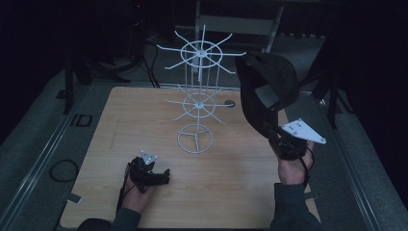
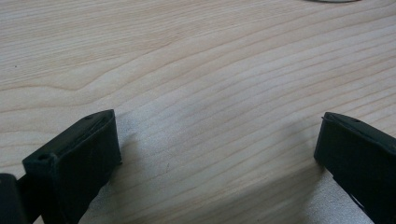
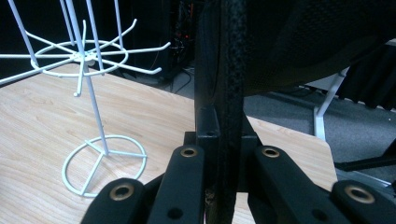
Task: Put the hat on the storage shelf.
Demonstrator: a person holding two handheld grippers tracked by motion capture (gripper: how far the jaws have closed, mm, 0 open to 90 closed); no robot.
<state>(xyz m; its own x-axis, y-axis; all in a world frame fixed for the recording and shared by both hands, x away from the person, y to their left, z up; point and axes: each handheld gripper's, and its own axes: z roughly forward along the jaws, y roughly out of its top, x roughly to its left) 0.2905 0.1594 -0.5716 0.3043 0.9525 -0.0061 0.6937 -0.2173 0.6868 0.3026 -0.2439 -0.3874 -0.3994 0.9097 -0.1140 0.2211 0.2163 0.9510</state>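
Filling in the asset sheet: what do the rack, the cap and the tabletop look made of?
Rack: thin metal wire, it seems, with a matte white coat; even slim rods and a ring base.
Cap: black fabric, part of it mesh-like; woven texture shows in the right gripper view.
Tabletop: light wood or wood-look laminate, matte; grain lines run across it.

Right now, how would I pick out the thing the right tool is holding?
Start at the white wire rack standing mid-table on the wooden top. Just to its right, above the table's right edge, the right tool is shut on a black cap held up by its brim. It is the one dark, soft thing raised beside the rack's thin white prongs.
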